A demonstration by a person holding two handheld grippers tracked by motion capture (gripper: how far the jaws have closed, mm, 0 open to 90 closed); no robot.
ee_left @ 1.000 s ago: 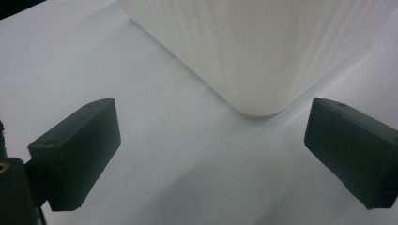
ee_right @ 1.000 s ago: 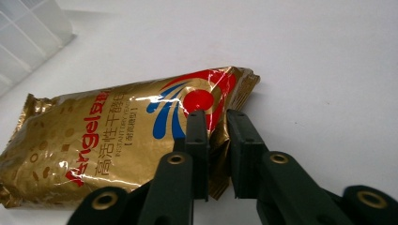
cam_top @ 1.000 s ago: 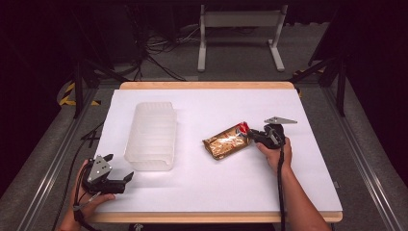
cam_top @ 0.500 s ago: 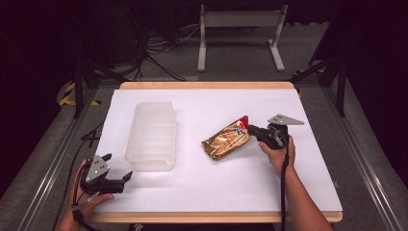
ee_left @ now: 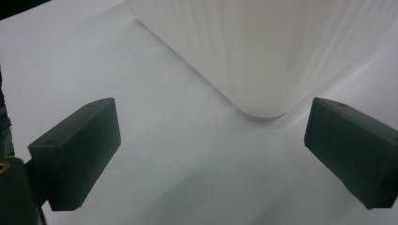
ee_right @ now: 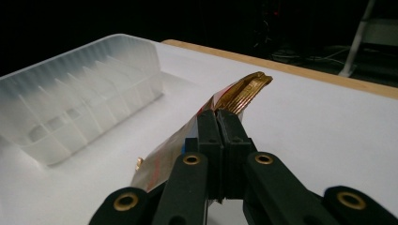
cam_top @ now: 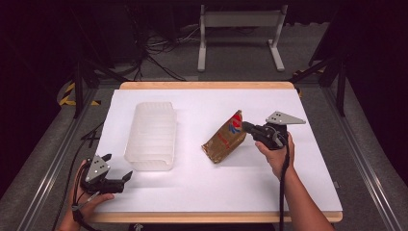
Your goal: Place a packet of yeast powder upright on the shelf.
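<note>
A gold snack packet [cam_top: 223, 139] with a red and blue end hangs tilted over the white table [cam_top: 202, 192], right of centre, its lower left end at the surface. My right gripper [cam_top: 246, 127] is shut on its upper right end, and the jaws have just tightened on it. In the right gripper view the jaws [ee_right: 218, 117] pinch the packet's [ee_right: 244, 89] edge with no gap. My left gripper [cam_top: 126, 177] rests at the front left corner, open, its jaws [ee_left: 211, 154] wide apart with nothing between them.
A translucent ribbed plastic bin [cam_top: 151, 134] stands left of centre, just beyond the left gripper; its rounded corner [ee_left: 263, 47] is close ahead of those jaws. In the right gripper view the bin [ee_right: 80, 103] lies past the packet. Dark floor and a metal stand [cam_top: 240, 29] lie behind.
My right gripper has risen and drawn the packet's right end up, so the packet now slants steeply instead of lying flat. The left gripper has stayed put.
</note>
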